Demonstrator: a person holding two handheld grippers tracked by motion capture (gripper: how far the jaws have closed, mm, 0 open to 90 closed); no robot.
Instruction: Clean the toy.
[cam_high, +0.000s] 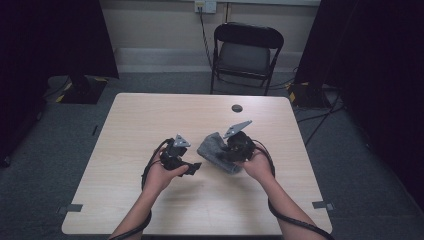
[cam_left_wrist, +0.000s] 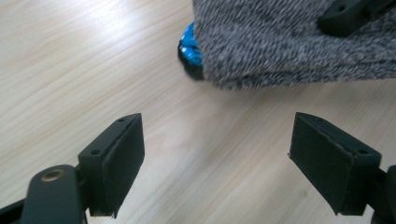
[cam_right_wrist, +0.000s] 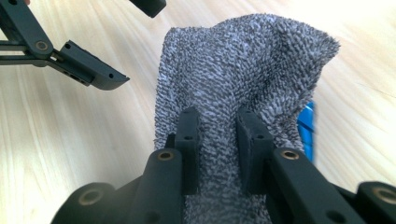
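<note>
R claw (cam_right_wrist: 217, 140) pinching 1 grey cloth (cam_right_wrist: 243, 65), L claw (cam_left_wrist: 217, 154) agape

Left forearm: enters from the bottom edge of the high view, left of centre, angled up toward the middle of the frame. Left hand (cam_high: 161, 174): wrapped around the body of the left tongs (cam_high: 192, 168), just left of centre, jaws pointing toward frame right. Jaw state: spread wide, nothing between the pads, as the left gripper view shows (cam_left_wrist: 217, 163).

Right forearm: enters from the bottom edge, right of centre, angled up and inward. Right hand (cam_high: 258, 165): grips the right tongs (cam_high: 224, 154), just right of centre, jaws pointing toward frame left. Jaw state: drawn close, pinching grey fabric between the pads in the right gripper view (cam_right_wrist: 218, 151).

Cables: one trails along each forearm to the bottom edge.
</note>
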